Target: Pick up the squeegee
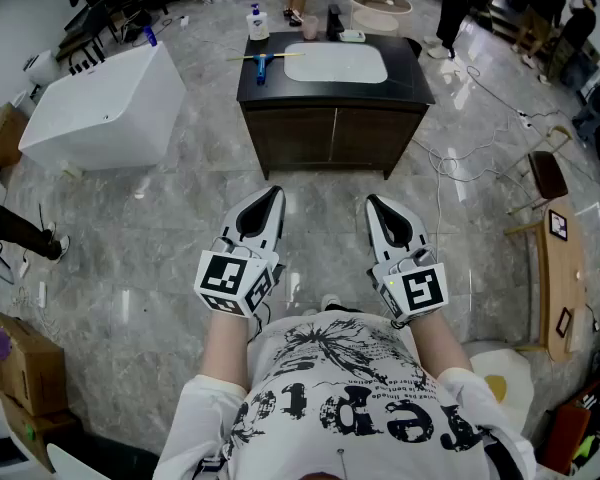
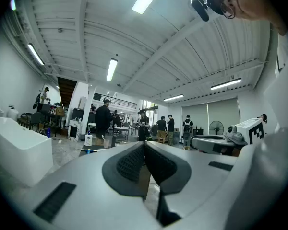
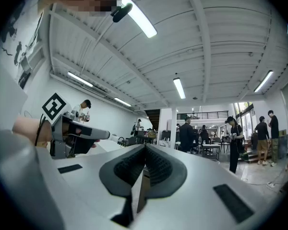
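step: approach, not yet at the vanity | left gripper (image 1: pixel 270 197) clenched, empty | right gripper (image 1: pixel 377 206) clenched, empty | squeegee (image 1: pixel 262 63) lies near left edge of vanity countertop (image 1: pixel 417 80), beside sink basin (image 1: pixel 336 64), well apart from both grippers | next: step closer, open jaws, take blue handle

The squeegee (image 1: pixel 263 61) on the counter (image 1: pixel 412 78) looks too small for us to see well. We cannot tell the little things (image 1: pixel 334 20) behind the sink (image 1: pixel 336 63). Our shirt (image 1: pixel 350 408) is cut off below.
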